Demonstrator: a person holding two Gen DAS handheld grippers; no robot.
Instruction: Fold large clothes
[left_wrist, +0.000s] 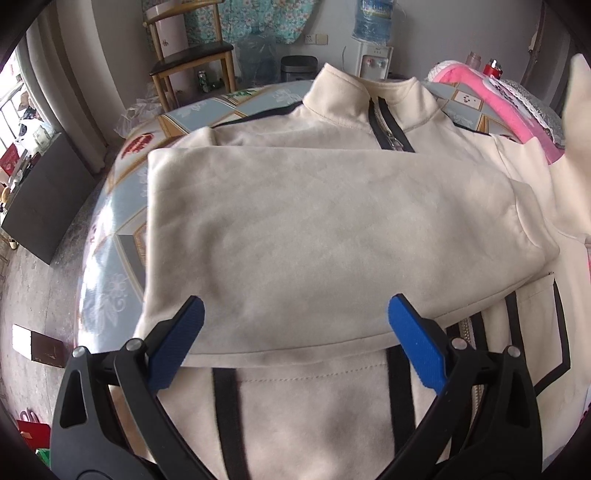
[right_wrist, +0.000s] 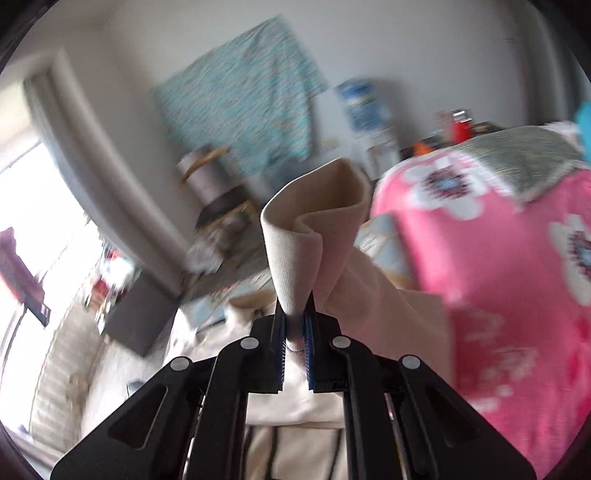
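Left claw (left_wrist: 295, 325) spread wide over the jacket (left_wrist: 314, 229), gripping nothing. Jacket flat on the table (left_wrist: 110, 280), one sleeve (left_wrist: 332, 236) already folded across the chest. Right claw (right_wrist: 295, 321) pinched tight on the other sleeve's cuff (right_wrist: 314, 221), lifted. Best carried across level, laid flat, then released.
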